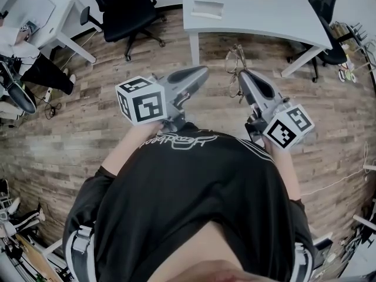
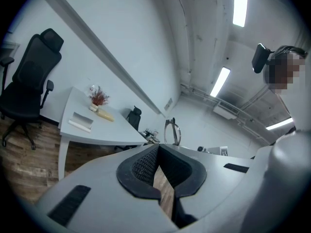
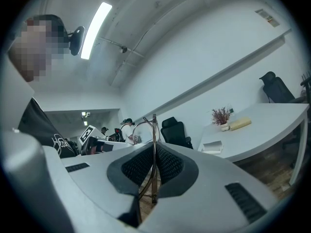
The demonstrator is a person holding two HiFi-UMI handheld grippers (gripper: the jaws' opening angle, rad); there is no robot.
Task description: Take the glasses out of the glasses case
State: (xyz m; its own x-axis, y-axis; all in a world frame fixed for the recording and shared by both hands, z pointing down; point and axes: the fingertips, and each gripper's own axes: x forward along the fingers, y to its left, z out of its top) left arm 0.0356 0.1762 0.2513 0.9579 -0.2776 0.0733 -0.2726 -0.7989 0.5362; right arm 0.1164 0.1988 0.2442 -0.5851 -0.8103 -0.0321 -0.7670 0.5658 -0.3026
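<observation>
Thin wire-framed glasses (image 1: 234, 70) hang in the air over the wooden floor, in front of the grey table (image 1: 276, 16). My right gripper (image 1: 242, 75) is shut on them; in the right gripper view a temple arm of the glasses (image 3: 154, 130) runs upright between the pads (image 3: 167, 165). My left gripper (image 1: 201, 71) is level with it to the left, shut with nothing in it. From the left gripper (image 2: 158, 147) the glasses (image 2: 171, 132) show just beyond the tip. A white oblong case (image 1: 207, 9) lies on the table; whether it is open I cannot tell.
A small red plant (image 2: 98, 98) and a yellowish object (image 2: 105, 115) stand on the table behind the case. Black office chairs (image 1: 126, 12) flank the table, another (image 1: 329, 22) at the right. A second desk (image 1: 50, 17) and a seated person (image 1: 23, 51) are at the left.
</observation>
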